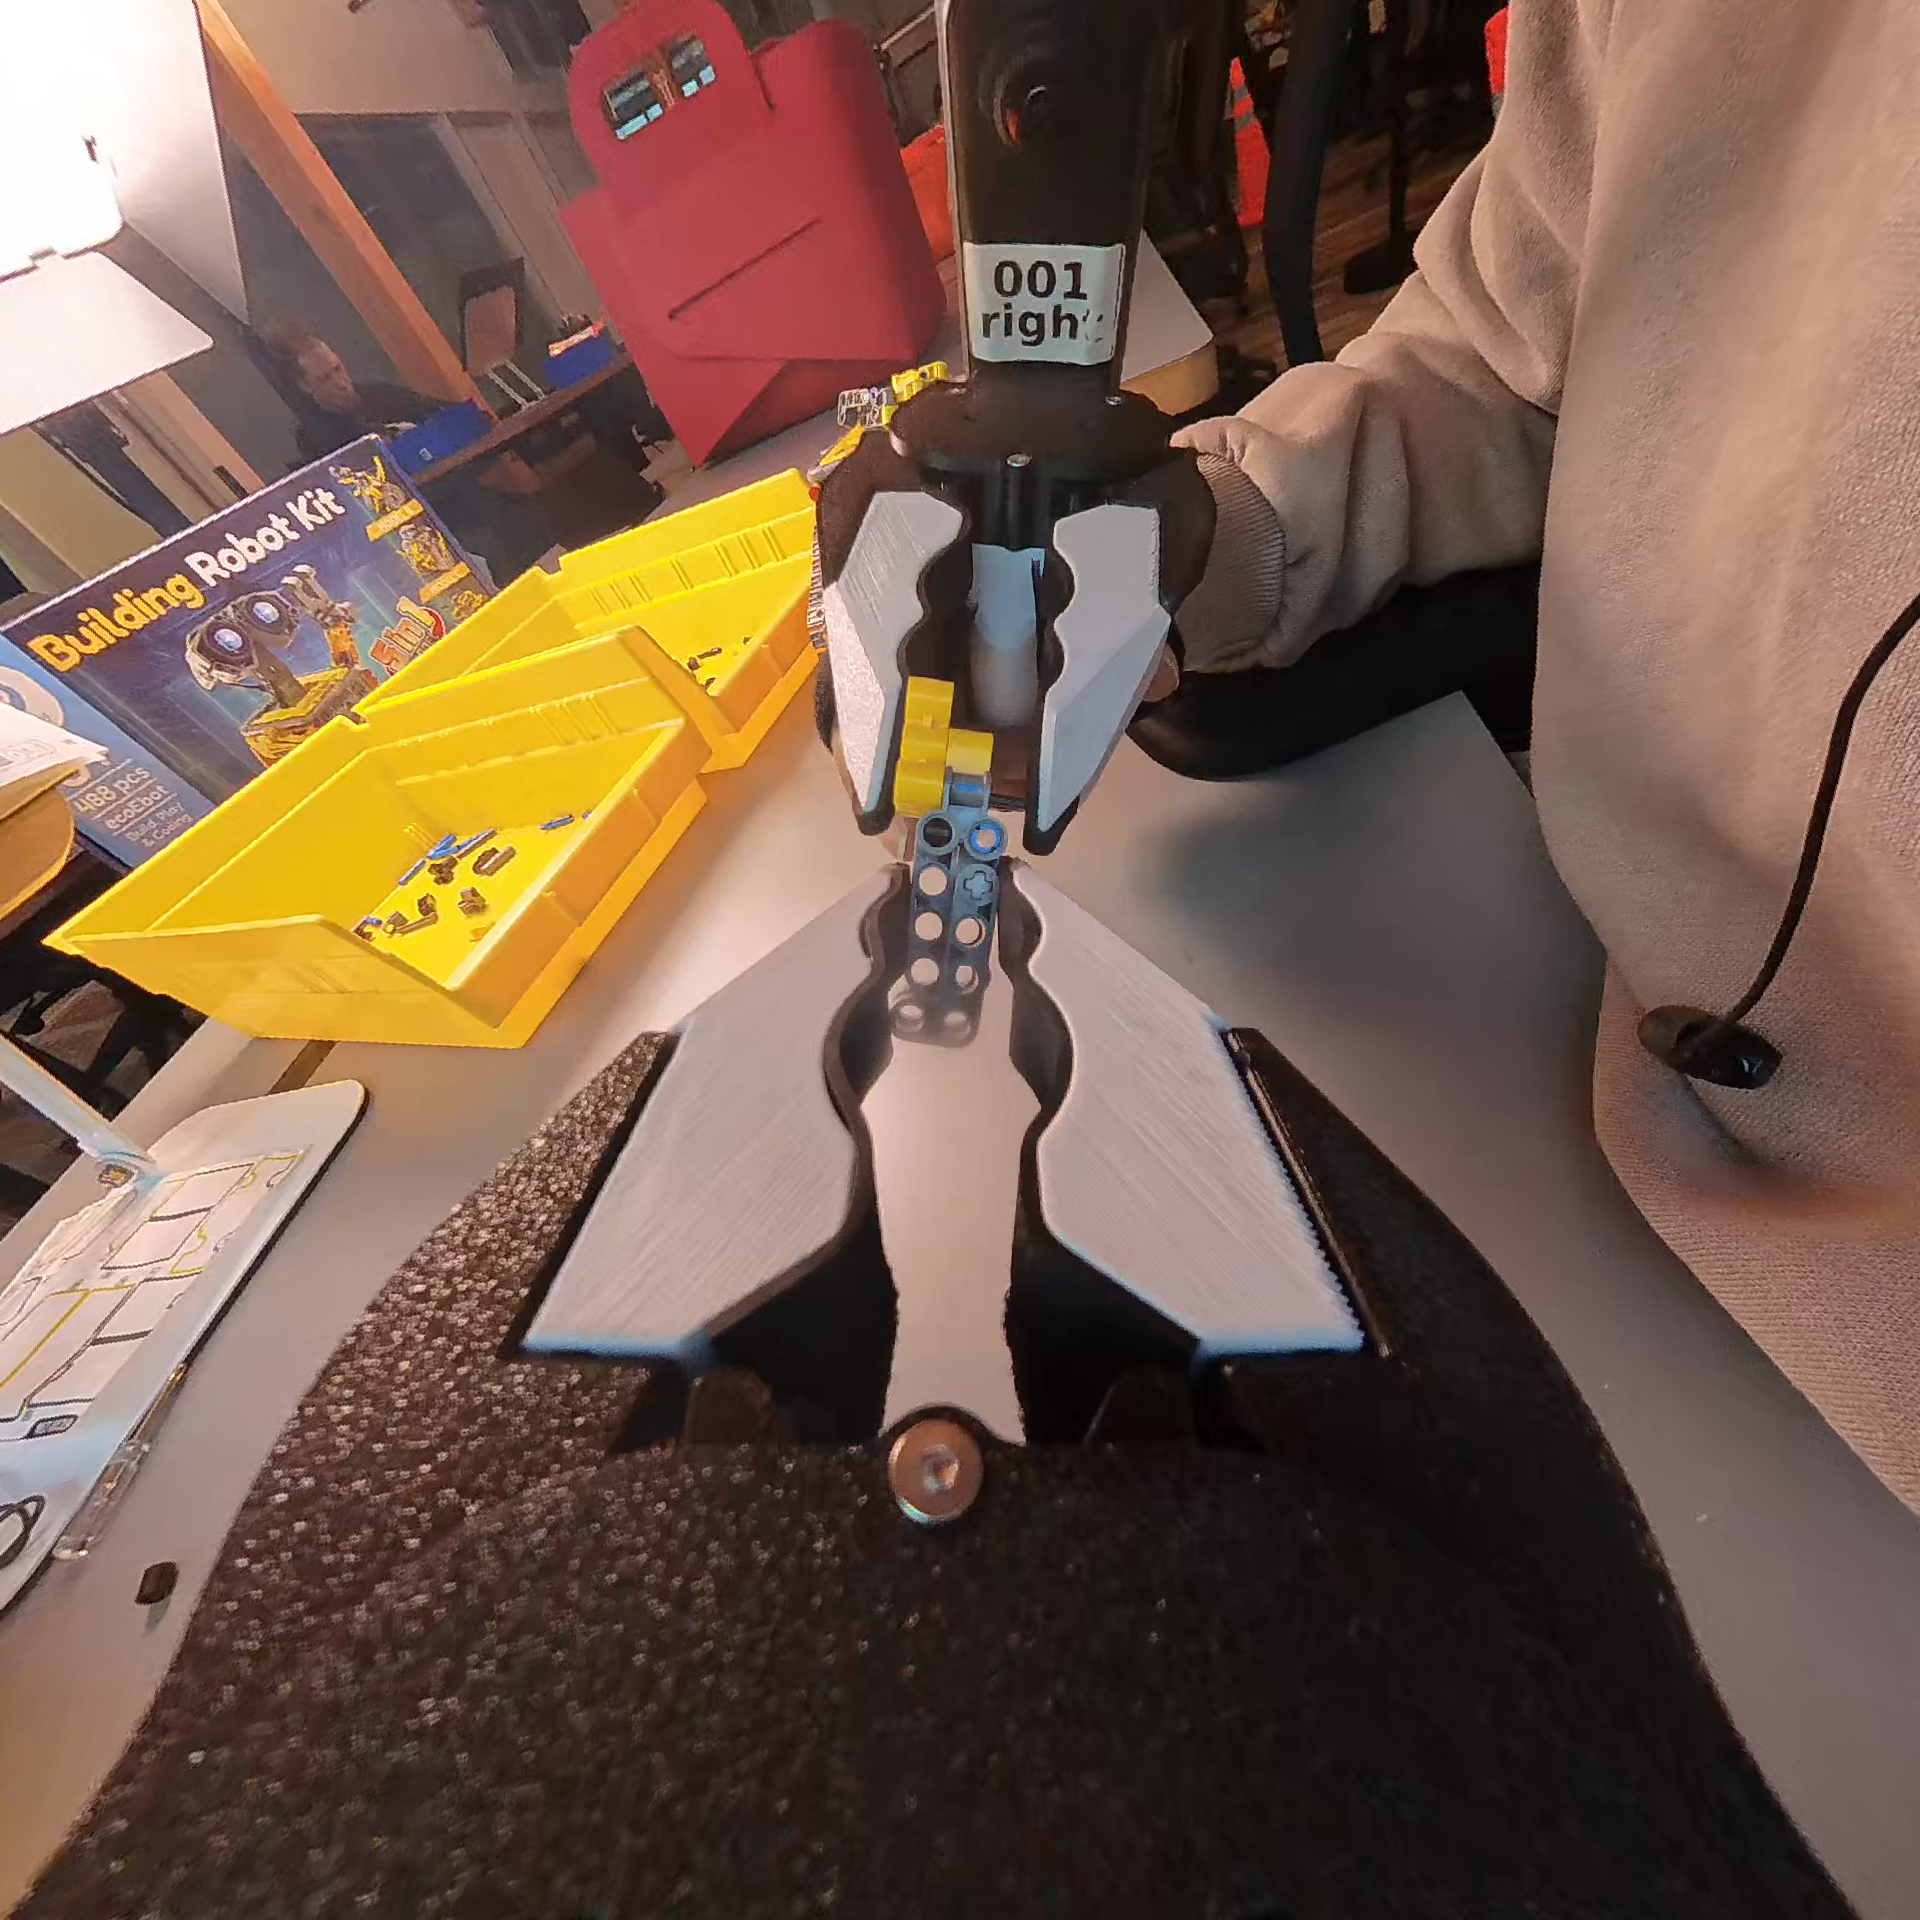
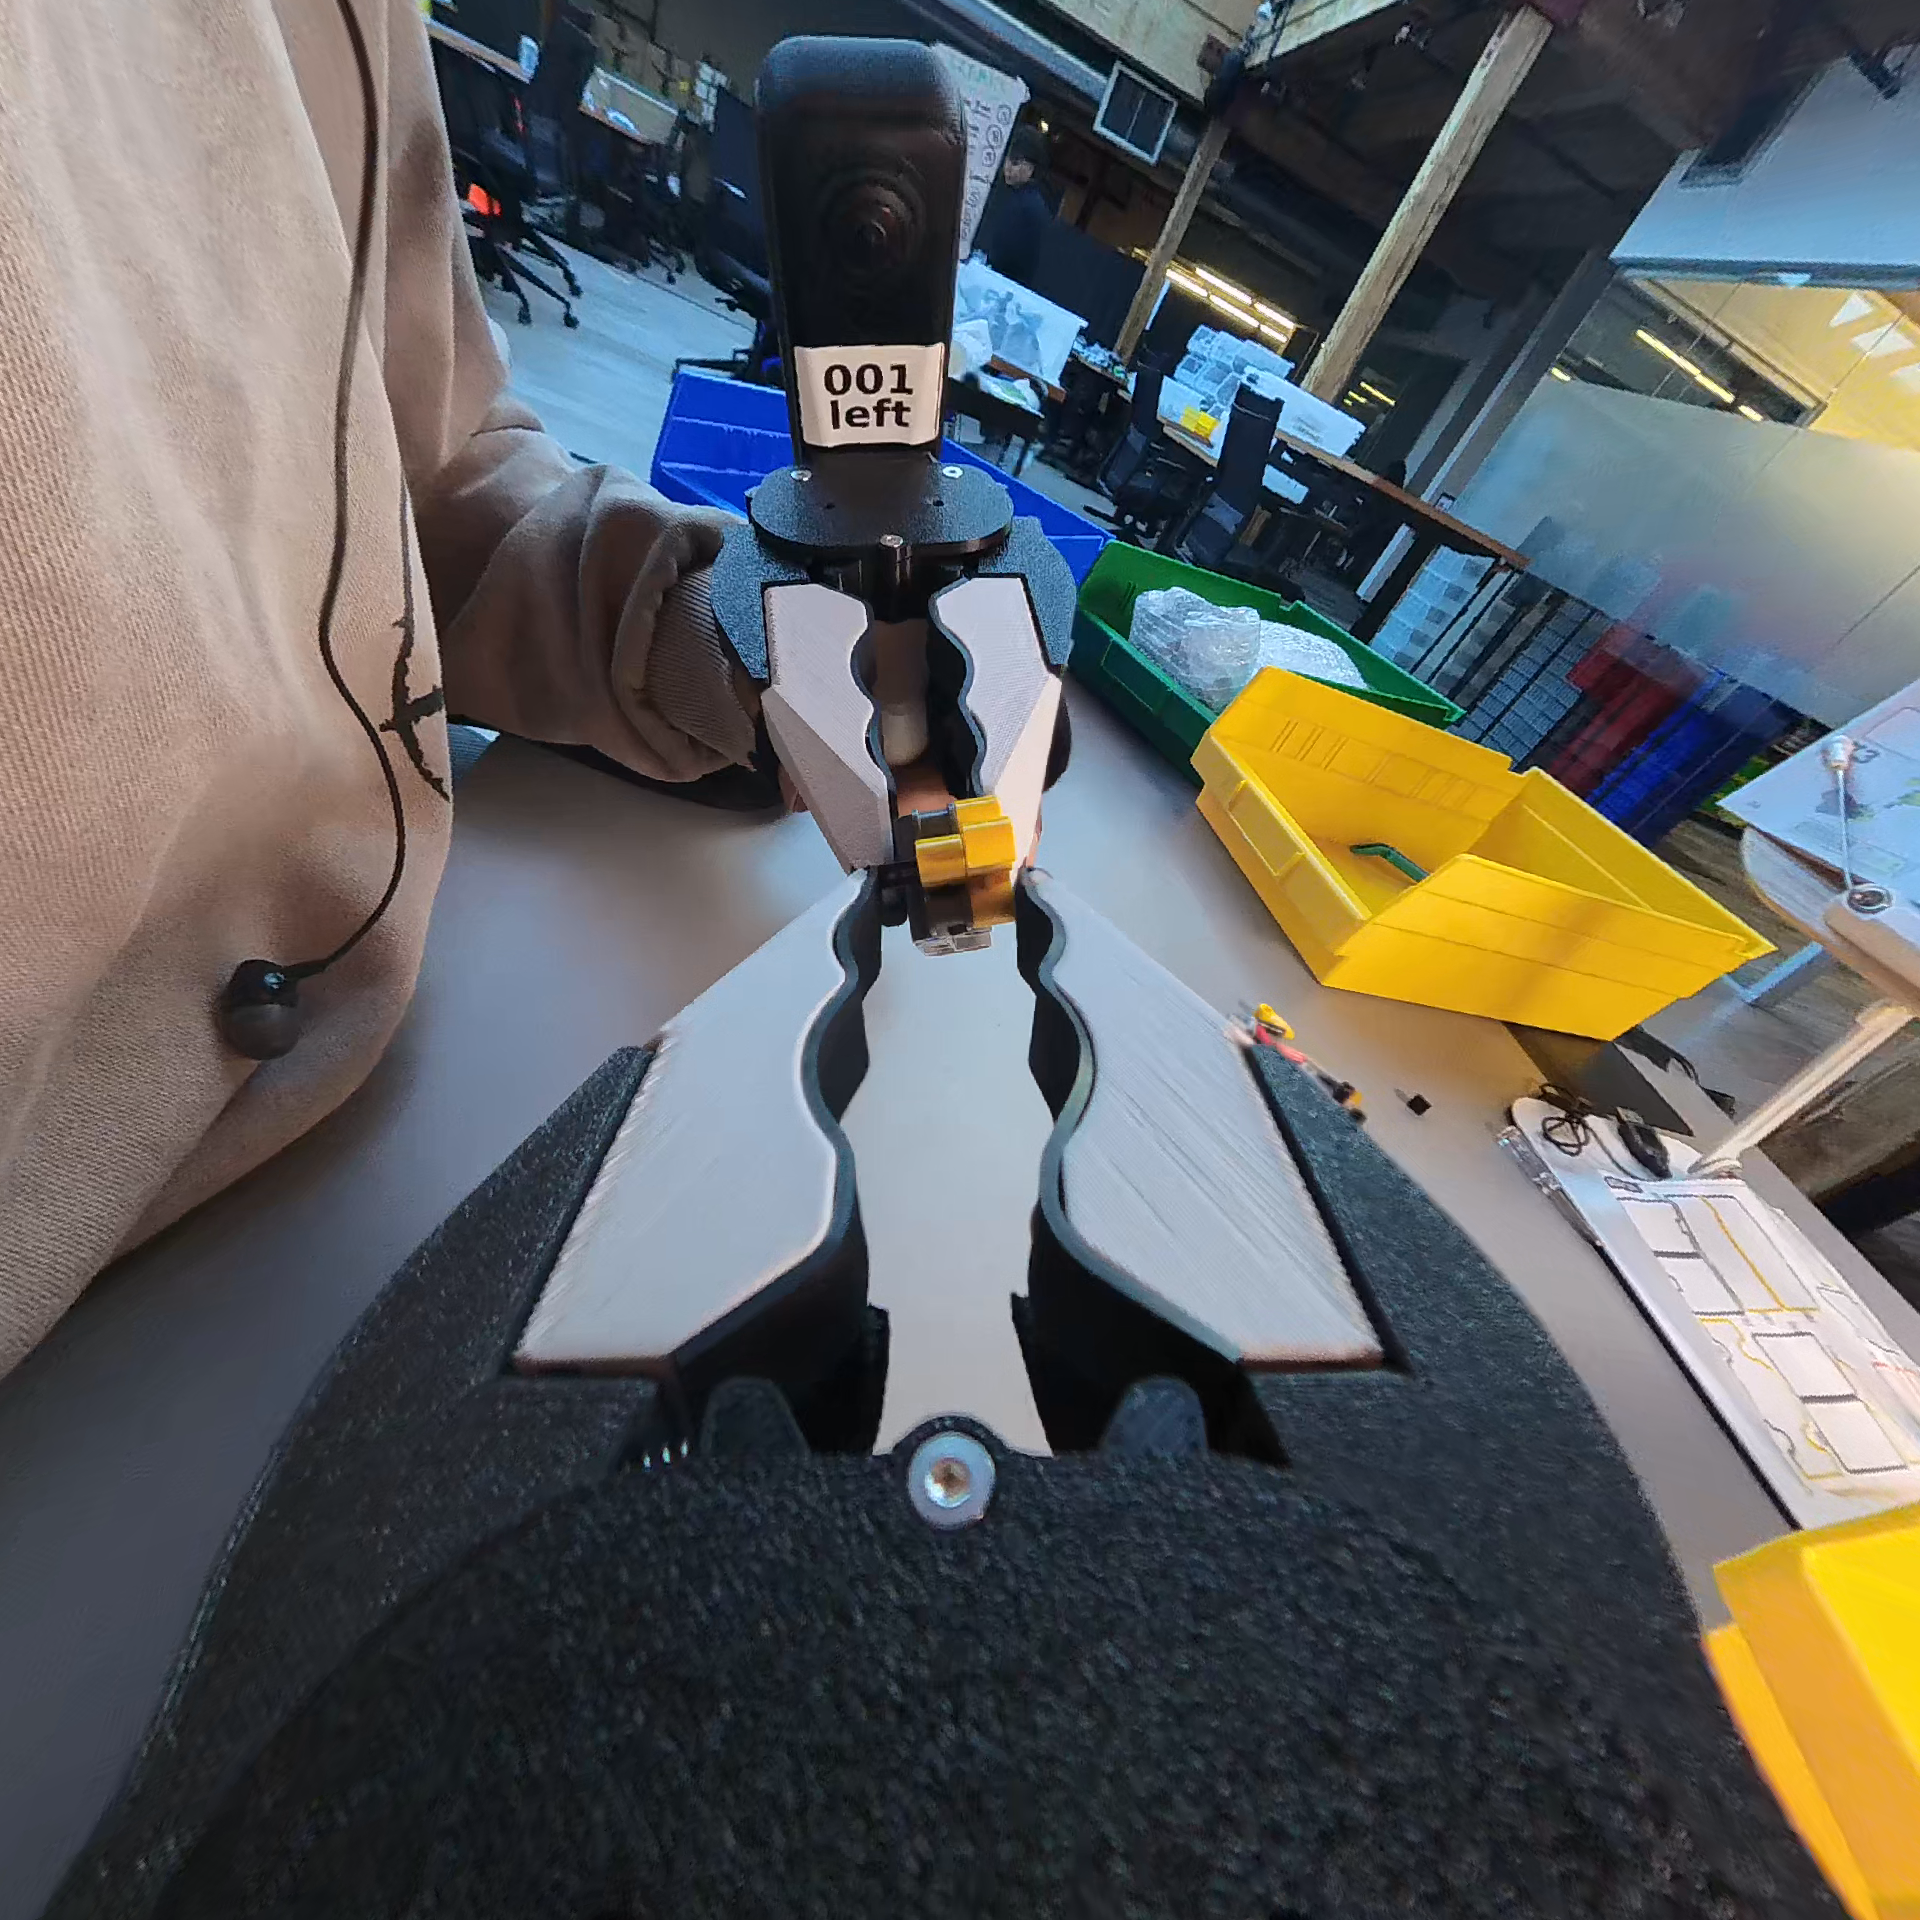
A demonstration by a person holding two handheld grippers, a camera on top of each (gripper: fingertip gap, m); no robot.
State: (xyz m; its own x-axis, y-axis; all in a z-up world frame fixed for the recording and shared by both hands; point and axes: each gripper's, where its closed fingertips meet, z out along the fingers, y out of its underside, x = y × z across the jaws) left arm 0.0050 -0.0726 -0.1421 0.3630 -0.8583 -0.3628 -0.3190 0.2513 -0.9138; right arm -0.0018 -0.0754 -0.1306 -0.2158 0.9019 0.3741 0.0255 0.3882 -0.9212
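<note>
My left gripper [image 1: 956, 878] is shut on a grey perforated beam [image 1: 948, 940] and holds it above the grey table [image 1: 1299, 935]. My right gripper [image 1: 956, 826] faces it tip to tip, its jaws closed around a yellow toothed block piece [image 1: 928, 748]. The yellow piece meets the top of the beam at a small grey-blue pin [image 1: 968, 800]. In the right wrist view, my right gripper [image 2: 945, 883] holds the yellow piece [image 2: 966, 852] with a dark part beside it. The left gripper [image 2: 945, 847] touches it from the far side. A person's beige sleeves [image 1: 1403, 499] hold both grippers.
Yellow bins [image 1: 312, 935] with small dark and blue parts stand to the left, a kit box [image 1: 239, 623] behind them. An instruction sheet [image 1: 104, 1299] lies at the left edge. The right wrist view shows a yellow bin [image 2: 1455, 883], green bin [image 2: 1132, 644], blue bin [image 2: 717, 436] and loose parts [image 2: 1278, 1029]. Only a small space, under 4 cm, lies between the two pairs of fingers.
</note>
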